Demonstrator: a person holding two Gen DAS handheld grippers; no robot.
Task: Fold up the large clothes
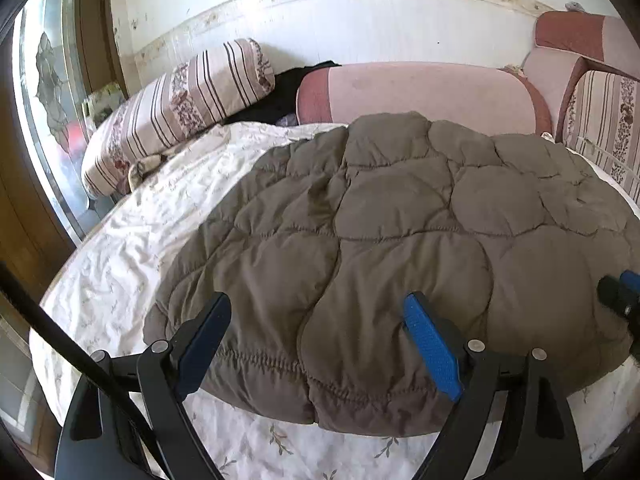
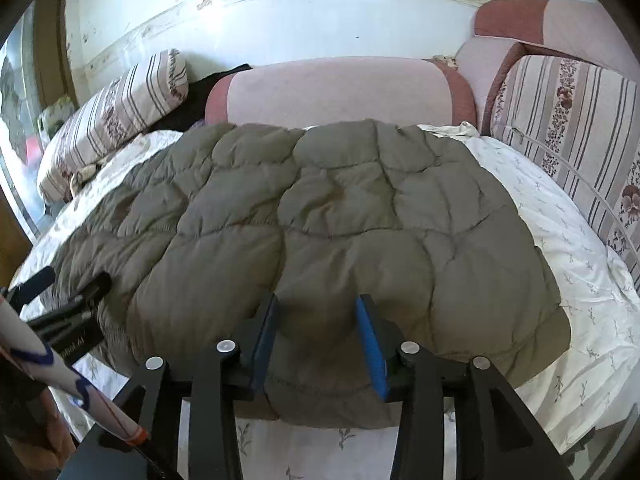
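Now the big puffy grey-brown quilted coat [image 1: 400,240] lies flat on the white flowered bed sheet [image 1: 120,264], its hem at the near edge, so the left gripper [image 1: 320,340] hangs spread above it, and the right gripper [image 2: 318,344], half open, straddles a puffy bump, maybe to fold.
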